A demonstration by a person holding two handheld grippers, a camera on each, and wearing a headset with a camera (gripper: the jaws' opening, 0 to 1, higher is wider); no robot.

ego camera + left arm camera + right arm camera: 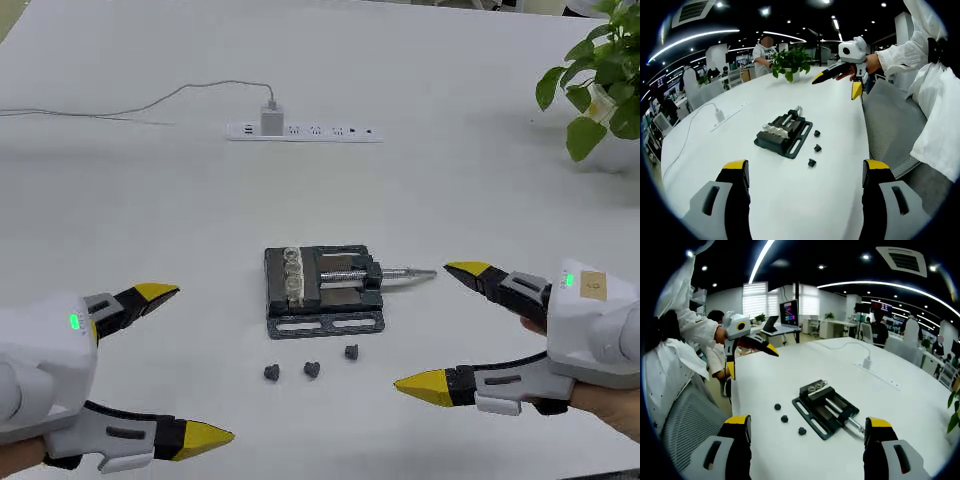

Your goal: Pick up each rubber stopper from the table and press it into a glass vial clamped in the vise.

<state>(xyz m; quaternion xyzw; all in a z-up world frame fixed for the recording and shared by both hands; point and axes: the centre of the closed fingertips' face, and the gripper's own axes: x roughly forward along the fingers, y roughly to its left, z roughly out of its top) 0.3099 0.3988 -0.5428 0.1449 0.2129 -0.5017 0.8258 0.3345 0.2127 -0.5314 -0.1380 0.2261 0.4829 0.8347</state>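
Rubber stoppers (311, 369), three small dark ones, lie loose on the white table (450, 190) just in front of the vise (323, 291), on the person's side of it, none picked up yet. Between the vise's clamping faces stands a row of glass vials (293, 275), mouths up, presumably so that a stopper can be pushed straight down without the glass tipping or rolling. Whether any vial is already plugged is too small to tell. The left gripper (198, 363) hangs to the left of the vise and the right gripper (425, 325) to its right. Both are spread wide, hold nothing and sit well apart from the stoppers, which I judge to be a ready stance with the work kept between them. The head view gives the layout from above: the vise's screw handle points toward the right gripper, and a power strip (305, 131) with a charger plugged in lies well beyond the vise. The left gripper view adds the person's white sleeve (900, 52) behind the right gripper and sets the stoppers to the right of the vise. The right gripper view looks from the opposite side, putting the stoppers left of the vise, and brings in a grey mesh chair back (687, 425) at the table's near edge.
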